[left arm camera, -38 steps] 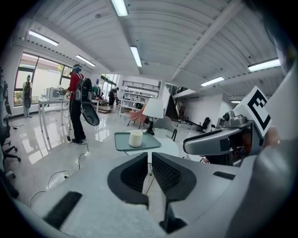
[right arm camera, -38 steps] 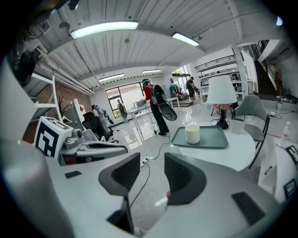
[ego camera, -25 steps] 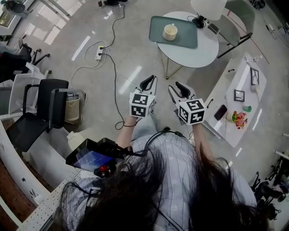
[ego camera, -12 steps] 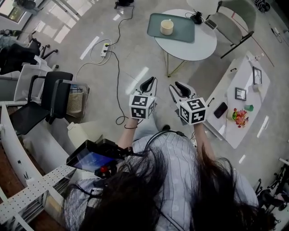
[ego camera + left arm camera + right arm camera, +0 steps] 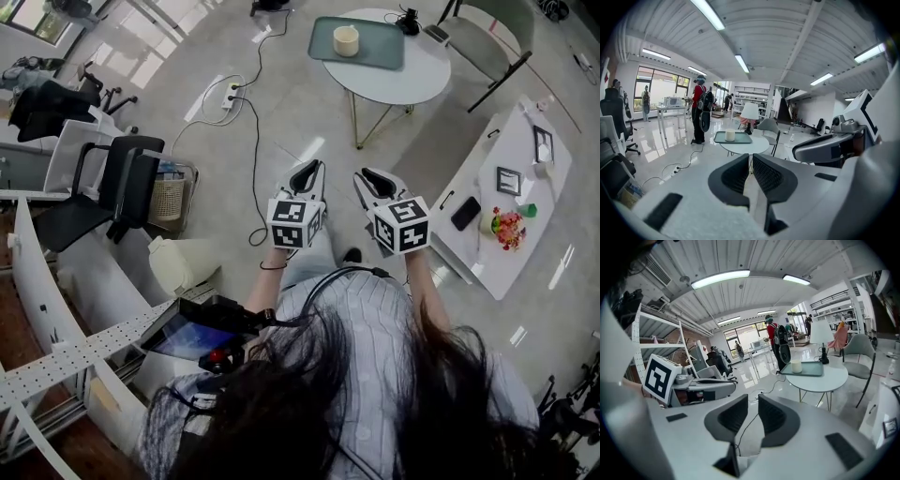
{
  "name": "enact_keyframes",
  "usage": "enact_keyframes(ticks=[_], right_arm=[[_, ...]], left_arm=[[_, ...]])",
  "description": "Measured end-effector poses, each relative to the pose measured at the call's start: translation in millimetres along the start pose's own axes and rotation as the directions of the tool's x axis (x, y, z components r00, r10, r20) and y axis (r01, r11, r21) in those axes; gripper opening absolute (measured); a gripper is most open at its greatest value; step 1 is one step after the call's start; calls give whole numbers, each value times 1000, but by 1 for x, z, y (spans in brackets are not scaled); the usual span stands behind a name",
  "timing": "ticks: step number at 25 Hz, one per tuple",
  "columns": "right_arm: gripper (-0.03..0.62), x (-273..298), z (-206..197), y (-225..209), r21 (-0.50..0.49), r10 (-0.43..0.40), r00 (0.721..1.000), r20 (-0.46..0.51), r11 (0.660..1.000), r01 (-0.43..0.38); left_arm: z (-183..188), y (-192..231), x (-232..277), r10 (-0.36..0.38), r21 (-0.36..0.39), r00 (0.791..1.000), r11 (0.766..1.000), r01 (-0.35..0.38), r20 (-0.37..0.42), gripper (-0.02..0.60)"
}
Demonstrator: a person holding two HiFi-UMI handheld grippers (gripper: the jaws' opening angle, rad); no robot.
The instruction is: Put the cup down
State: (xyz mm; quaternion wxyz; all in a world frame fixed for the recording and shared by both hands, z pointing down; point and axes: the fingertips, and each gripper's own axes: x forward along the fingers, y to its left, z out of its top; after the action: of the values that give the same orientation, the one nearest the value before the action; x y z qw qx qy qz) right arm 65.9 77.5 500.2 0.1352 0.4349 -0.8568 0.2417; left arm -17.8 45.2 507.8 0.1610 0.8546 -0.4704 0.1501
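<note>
A cream cup (image 5: 346,39) stands on a green tray (image 5: 377,52) on the round white table (image 5: 417,82) at the top of the head view, well away from both grippers. The left gripper view shows the cup (image 5: 730,135) small in the distance. So does the right gripper view, with the cup (image 5: 796,365) on its tray (image 5: 813,369). My left gripper (image 5: 306,174) and right gripper (image 5: 373,178) hang side by side over bare floor. The left gripper (image 5: 750,158) is shut on nothing. The right gripper (image 5: 753,401) has its jaws closing to a narrow slit, nothing between them.
A low white table (image 5: 487,248) at the right carries a phone, picture frames and flowers. Black chairs (image 5: 112,183) and a wire basket stand at the left. A power strip with its cable (image 5: 251,141) lies on the floor. A grey chair (image 5: 487,42) sits behind the round table.
The head view has shifted: the round table with the cup now sits higher and farther off, and more of the left chairs shows. Both grippers keep their place side by side.
</note>
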Motion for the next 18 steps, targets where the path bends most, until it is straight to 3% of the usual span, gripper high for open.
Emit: enact_keyframes(ticks=[10, 18], right_arm=[[80, -45, -20, 24, -6, -3, 999, 35, 1000, 3], [74, -61, -34, 35, 40, -13, 999, 44, 999, 11]], left_arm=[[-22, -57, -35, -58, 73, 998, 996, 58, 0, 37], [-39, -70, -58, -66, 109, 998, 992, 67, -20, 37]])
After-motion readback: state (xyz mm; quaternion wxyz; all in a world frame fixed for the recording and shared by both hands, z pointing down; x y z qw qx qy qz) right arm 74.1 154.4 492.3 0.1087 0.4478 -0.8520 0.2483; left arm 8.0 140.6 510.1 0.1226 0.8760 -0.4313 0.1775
